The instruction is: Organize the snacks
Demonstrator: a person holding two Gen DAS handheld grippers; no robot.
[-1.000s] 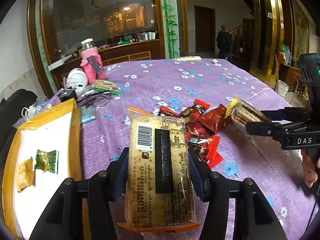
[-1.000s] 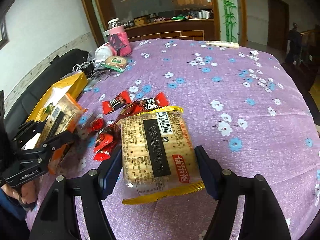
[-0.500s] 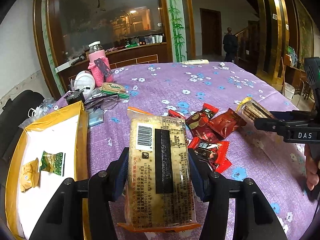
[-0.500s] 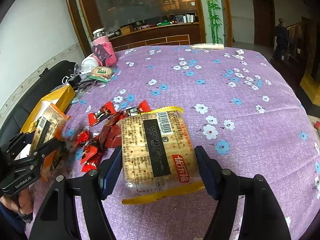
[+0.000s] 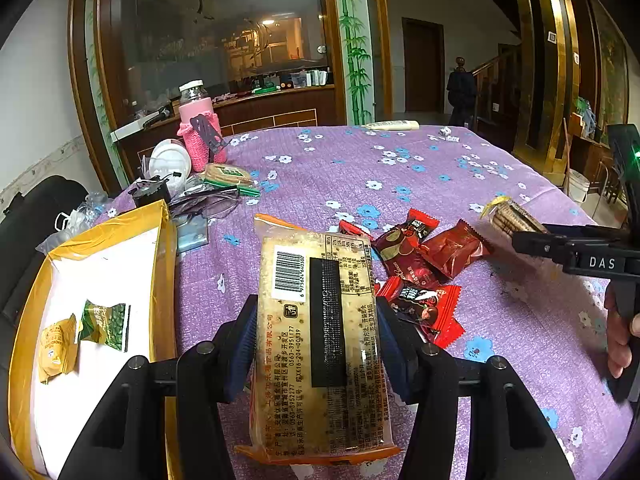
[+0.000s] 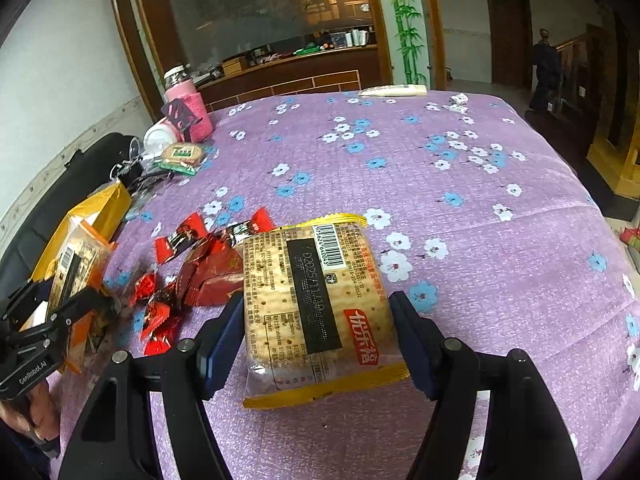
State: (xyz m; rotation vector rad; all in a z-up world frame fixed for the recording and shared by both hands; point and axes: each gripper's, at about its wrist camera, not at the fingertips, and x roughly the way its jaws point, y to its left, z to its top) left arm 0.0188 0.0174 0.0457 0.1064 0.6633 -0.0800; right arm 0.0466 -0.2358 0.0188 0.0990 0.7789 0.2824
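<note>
**Two cracker packs in hand**

Left gripper (image 5: 316, 344) is clamping the orange pack (image 5: 320, 344) beside the box (image 5: 160, 280); right gripper (image 6: 318, 336) is pinching the yellow pack (image 6: 316, 304) above the cloth (image 6: 480, 240). Both look light, crinkly, brittle: side-edge holds suit.

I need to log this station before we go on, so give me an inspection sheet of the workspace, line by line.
Surface: table under a purple flowered cloth.
Job's things: orange-edged cracker pack and yellow-edged cracker pack, each in a gripper; red candy packets loose mid-table; yellow tray at the left edge holding a green snack and a yellow snack.
Clutter: pink-sleeved bottle, white lid, round biscuit pack, white tube at the far edge.
Grippers: left gripper shut on the orange-edged pack; right gripper shut on the yellow-edged pack.
Cables: thin dark wires beside the tray.
Surroundings: glass partition, wooden counter, a person standing in the far doorway.
</note>
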